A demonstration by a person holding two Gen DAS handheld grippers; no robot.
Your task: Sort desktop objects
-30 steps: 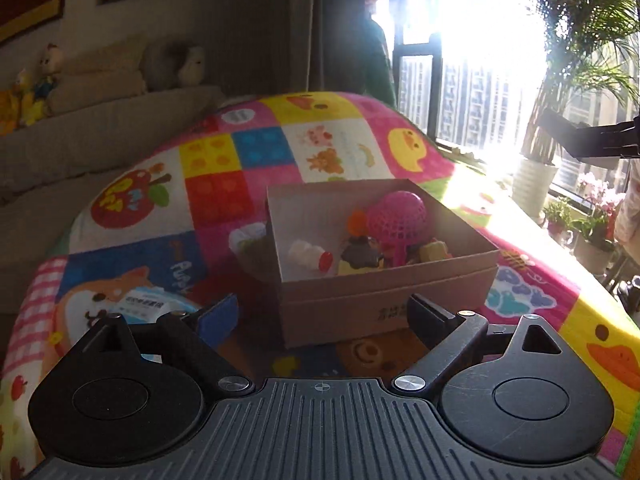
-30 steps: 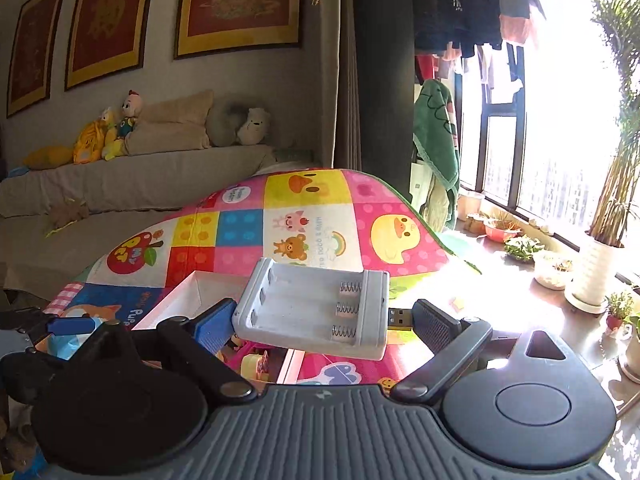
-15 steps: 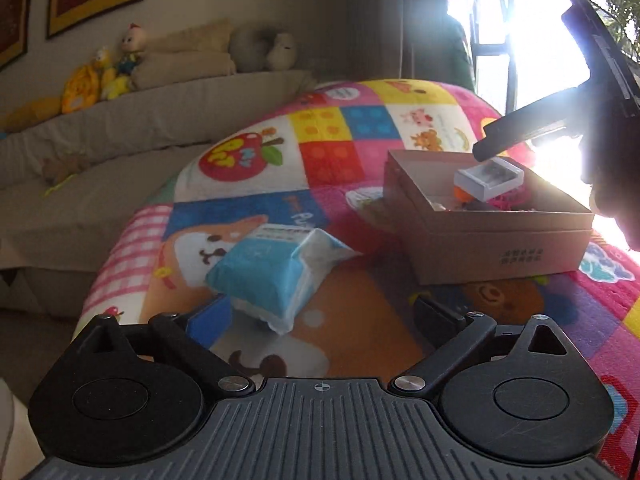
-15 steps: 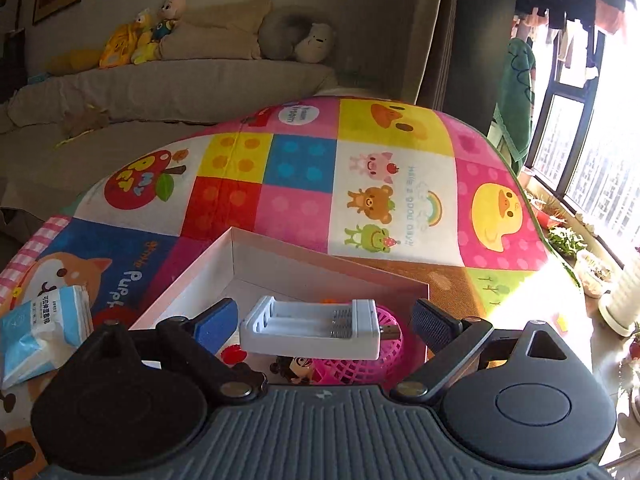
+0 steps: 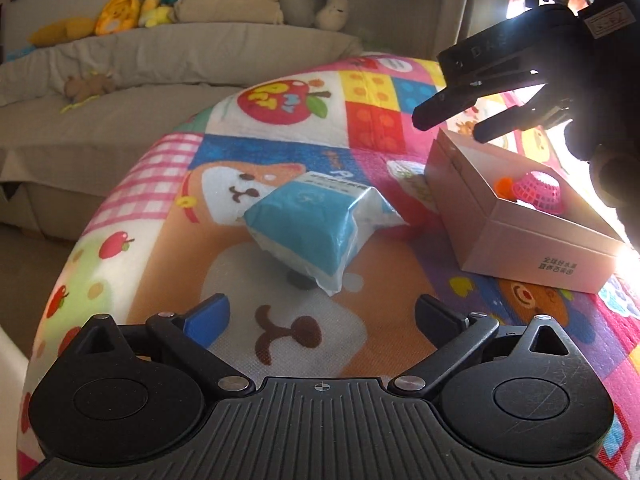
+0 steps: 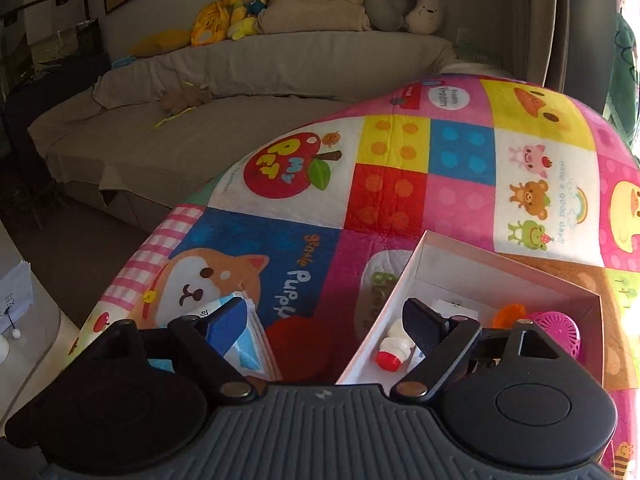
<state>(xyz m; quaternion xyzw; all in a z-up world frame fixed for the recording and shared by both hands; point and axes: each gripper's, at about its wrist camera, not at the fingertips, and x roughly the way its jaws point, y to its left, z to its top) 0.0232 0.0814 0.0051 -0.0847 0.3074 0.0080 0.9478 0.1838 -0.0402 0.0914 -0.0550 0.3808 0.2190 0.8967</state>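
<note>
Left gripper point(image 5: 322, 316): its jaws are being held spread wide, having just been opening, with nothing between them; it is being aimed down at the tissue pack.
Tissue pack point(image 5: 316, 222): a blue and white soft pack is lying on the counter point(image 5: 224, 280), on the puppy picture of the colourful mat, near the counter's left edge and well apart from the gripper fingers. In the right wrist view only a corner of it point(image 6: 244, 344) is being shown, the rest being hidden behind the blue finger.
Box point(image 5: 532, 248): an open cardboard box is sitting to the right of the pack, not touching it; its far right end is being washed out by window glare.
Box contents: a pink mesh ball point(image 5: 540, 192) and an orange piece point(image 5: 505, 186) are being seen over the rim; in the right wrist view a small white bottle with a red cap point(image 6: 394, 350) and a white item point(image 6: 454, 309) are being partly hidden behind the black finger.
Right gripper point(image 6: 326, 330): its jaws have just been closing but are standing apart with nothing held, one finger over the pack, the other over the box. In the left wrist view it point(image 5: 460, 120) is hanging above the box's far corner, its body being cut off and backlit.
</note>
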